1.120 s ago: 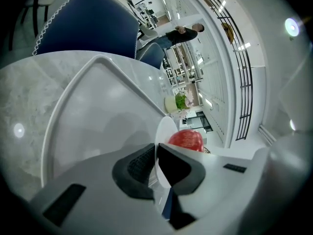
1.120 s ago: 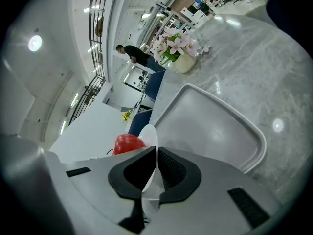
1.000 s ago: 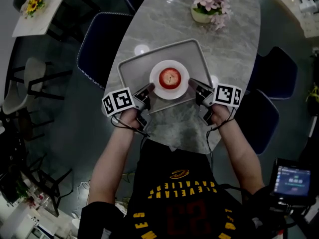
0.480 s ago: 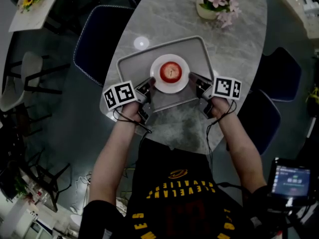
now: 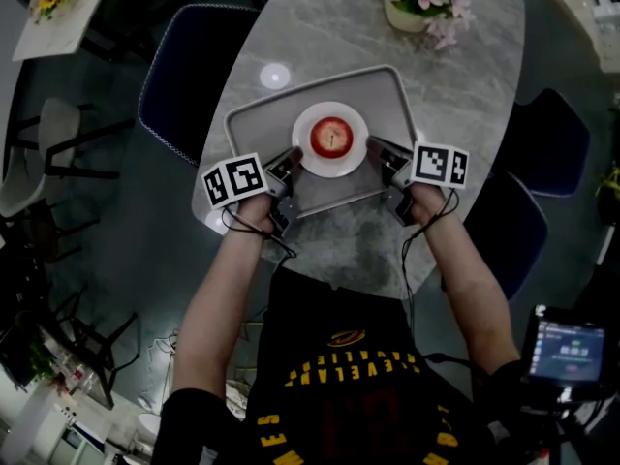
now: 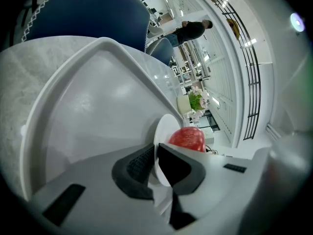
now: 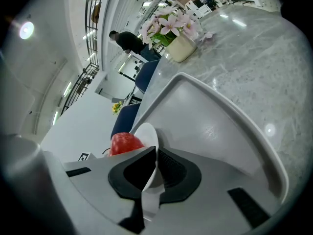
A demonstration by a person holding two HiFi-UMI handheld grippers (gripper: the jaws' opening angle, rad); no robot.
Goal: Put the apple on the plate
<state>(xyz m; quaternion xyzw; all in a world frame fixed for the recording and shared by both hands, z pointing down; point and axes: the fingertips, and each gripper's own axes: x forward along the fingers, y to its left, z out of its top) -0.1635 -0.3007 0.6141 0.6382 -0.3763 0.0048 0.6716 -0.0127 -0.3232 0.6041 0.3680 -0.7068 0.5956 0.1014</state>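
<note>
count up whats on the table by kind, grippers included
apple: 1
plate: 1
tray: 1
flower pot: 1
grippers: 2, left gripper and right gripper, each shut on the plate rim
total: 6

apple (image 5: 330, 136) on plate (image 5: 330, 168), plate in tray (image 5: 254, 136), tray on table (image 5: 320, 27)

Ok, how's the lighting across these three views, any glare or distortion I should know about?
Head view: dim and underexposed, with lamp glare spots on the table, though the apple reads clearly. Left gripper view: much brighter, strong fisheye bowing the tray rim, dark corners. Right gripper view: same fisheye and dark corners, small glints on the table, pale background washed out.
</note>
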